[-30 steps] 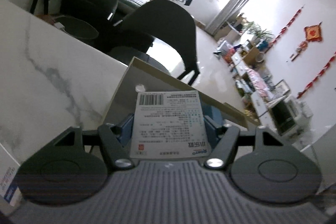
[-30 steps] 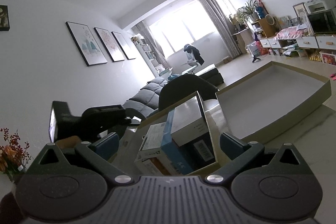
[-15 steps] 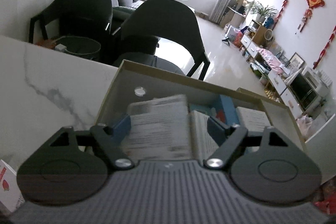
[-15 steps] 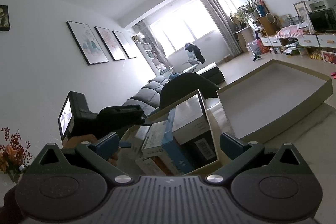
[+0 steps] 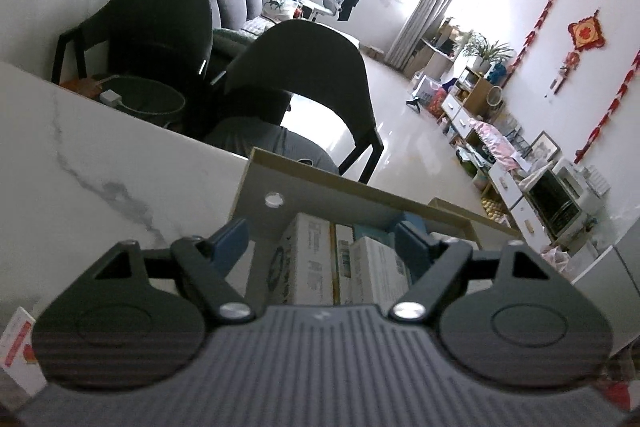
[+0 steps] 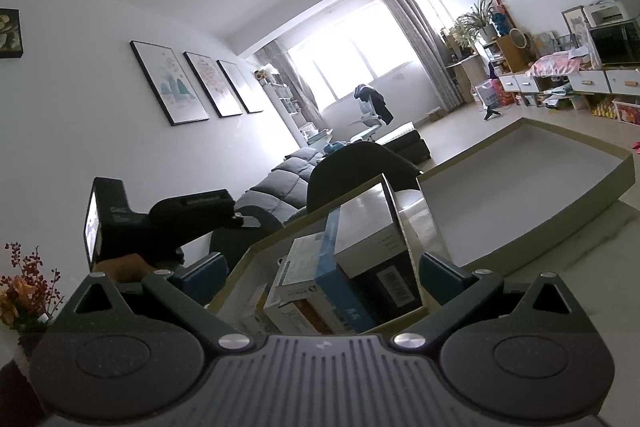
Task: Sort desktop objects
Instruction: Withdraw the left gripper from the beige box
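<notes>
Lay packed on edge inside the tan tray [image 5: 360, 189] on the marble table [image 5: 100, 147]: small cartons [image 5: 340, 263], seen past and below the left gripper [image 5: 324, 247], between its blue pads yet untouched by either. Stood spread and empty, those jaws. Hung likewise parted and unladen just before the same tray's near rim, the right gripper [image 6: 320, 279]. Rested beside it, a second, bare tray [image 6: 580, 187].
</notes>
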The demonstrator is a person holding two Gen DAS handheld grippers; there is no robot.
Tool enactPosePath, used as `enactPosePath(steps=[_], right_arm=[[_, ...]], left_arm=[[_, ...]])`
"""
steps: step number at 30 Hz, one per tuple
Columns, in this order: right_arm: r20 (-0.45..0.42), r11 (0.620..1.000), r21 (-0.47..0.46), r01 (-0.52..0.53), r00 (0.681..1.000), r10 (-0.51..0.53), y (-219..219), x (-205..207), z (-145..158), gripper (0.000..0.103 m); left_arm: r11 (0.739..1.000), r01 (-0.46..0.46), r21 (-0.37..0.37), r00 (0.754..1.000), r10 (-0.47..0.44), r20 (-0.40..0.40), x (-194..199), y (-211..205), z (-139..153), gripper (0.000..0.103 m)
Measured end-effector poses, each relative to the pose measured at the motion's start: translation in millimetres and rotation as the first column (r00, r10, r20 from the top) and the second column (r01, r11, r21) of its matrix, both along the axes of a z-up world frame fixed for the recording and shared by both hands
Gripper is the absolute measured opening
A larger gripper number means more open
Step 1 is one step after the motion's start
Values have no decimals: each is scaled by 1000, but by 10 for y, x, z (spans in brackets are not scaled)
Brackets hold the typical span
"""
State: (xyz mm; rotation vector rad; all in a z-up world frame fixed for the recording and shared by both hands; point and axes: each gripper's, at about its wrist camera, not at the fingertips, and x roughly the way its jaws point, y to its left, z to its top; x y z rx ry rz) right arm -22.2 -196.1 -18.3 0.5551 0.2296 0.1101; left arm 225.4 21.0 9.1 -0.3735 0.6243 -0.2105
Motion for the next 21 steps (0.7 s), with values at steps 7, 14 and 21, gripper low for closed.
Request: enactPosePath(steps=[7, 14, 21], right_arm=[[8, 1000, -1, -6, 1000, 6, 28, -31, 31, 102], [16, 1000, -15, -25, 1000, 25, 124, -73, 86, 102], [31, 999, -31, -37, 999, 38, 233, -132, 169, 102]], left_arm=[[1000, -18, 3, 1000, 17, 6, -77, 119, 2, 81], [1000, -13, 1, 1000, 13, 9, -155, 180, -1, 81], [1000, -22, -5, 1000, 22, 12, -239, 309, 17, 81]])
